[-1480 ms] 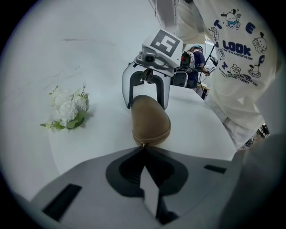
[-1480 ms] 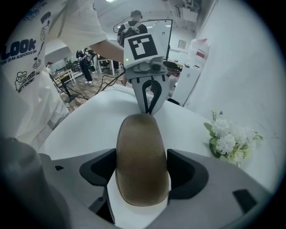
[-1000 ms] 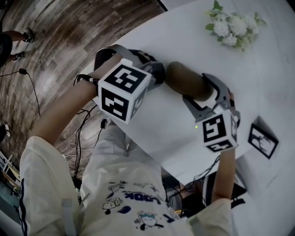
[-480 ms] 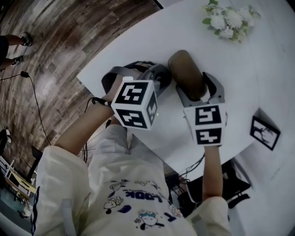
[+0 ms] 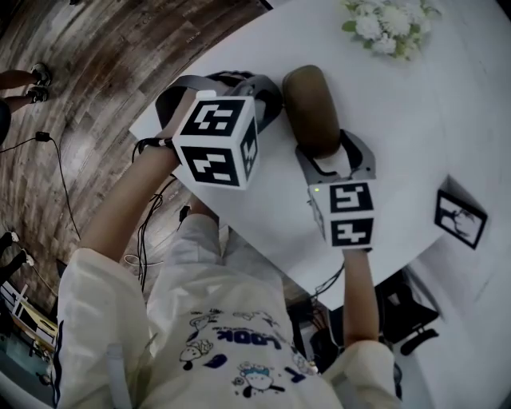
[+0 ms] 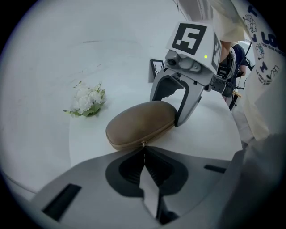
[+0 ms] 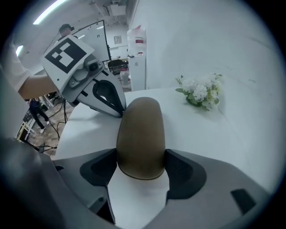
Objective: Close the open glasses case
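Note:
A brown glasses case (image 5: 311, 108) lies on the white table (image 5: 415, 136) with its lid down. In the left gripper view the case (image 6: 140, 123) shows a closed seam facing me. My left gripper (image 6: 144, 150) is shut, empty, its tips right at that seam on the case's long side (image 5: 271, 100). My right gripper (image 7: 140, 154) straddles the case's near end (image 7: 140, 134), with both jaws pressed against its sides. The same hold shows in the head view (image 5: 331, 150) and in the left gripper view (image 6: 172, 107).
A small bunch of white flowers (image 5: 383, 24) lies at the table's far side. A small framed picture (image 5: 459, 220) stands at the right. The table's edge runs just behind my left gripper, over a wooden floor (image 5: 80, 80) with cables.
The case has swung from lying slantwise to pointing away from me, still in the right gripper, which has rolled with it. The left gripper has stayed shut at the case's left side.

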A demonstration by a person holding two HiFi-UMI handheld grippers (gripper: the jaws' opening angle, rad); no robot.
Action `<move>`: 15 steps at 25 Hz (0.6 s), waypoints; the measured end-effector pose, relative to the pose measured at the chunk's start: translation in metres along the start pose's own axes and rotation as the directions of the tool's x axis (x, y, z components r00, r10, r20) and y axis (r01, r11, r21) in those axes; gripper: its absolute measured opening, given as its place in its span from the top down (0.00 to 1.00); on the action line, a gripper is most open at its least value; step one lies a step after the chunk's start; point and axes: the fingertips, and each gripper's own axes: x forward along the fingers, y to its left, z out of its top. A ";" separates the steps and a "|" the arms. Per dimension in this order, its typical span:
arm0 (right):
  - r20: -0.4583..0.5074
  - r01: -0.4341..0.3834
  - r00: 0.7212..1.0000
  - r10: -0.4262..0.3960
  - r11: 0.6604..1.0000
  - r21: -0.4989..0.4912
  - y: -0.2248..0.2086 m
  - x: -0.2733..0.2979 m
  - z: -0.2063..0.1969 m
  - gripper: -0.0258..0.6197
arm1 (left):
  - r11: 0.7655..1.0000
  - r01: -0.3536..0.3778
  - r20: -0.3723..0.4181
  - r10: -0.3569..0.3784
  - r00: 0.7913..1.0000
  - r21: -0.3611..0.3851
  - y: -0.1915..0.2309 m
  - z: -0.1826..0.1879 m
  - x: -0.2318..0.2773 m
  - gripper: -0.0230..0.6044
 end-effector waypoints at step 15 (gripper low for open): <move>0.056 -0.085 0.995 0.078 0.986 0.144 0.000 -0.015 0.014 0.44 | 0.995 0.103 0.047 -0.102 0.994 -0.005 -0.061 0.016 0.016 0.96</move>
